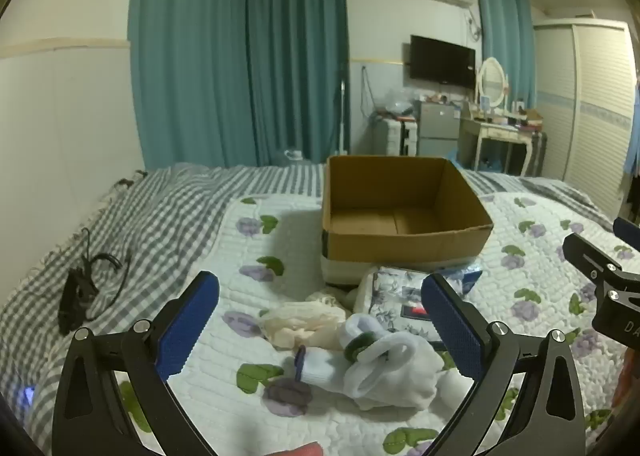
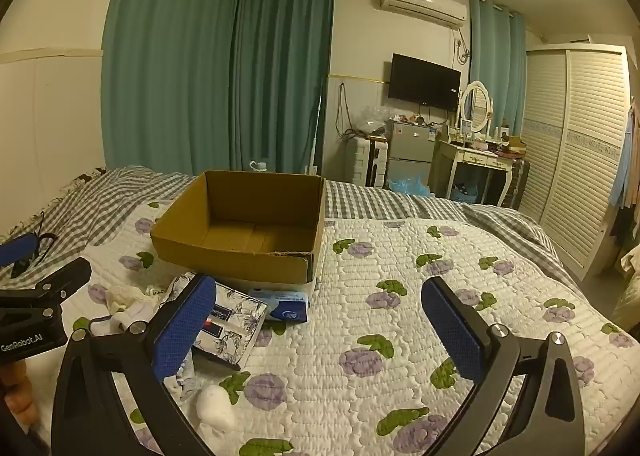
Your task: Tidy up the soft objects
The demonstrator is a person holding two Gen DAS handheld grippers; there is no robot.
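On the floral quilt [image 2: 400, 296], just before the open cardboard box [image 1: 404, 208], lie white socks [image 1: 384, 372], cream stockings [image 1: 300, 324] and a flowered packet [image 2: 236, 320]. Left gripper [image 1: 320, 320] hovers over the socks, spread wide, grasping nothing; right gripper [image 2: 320, 320], right of the box, likewise gapes.

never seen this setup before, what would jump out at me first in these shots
The open, empty cardboard box sits mid-bed on the floral quilt. Just in front of it lies a heap of soft things: white socks, a cream cloth and a floral-print packet. Both the left gripper and right gripper hang over the bed with blue-padded jaws wide apart, holding nothing.
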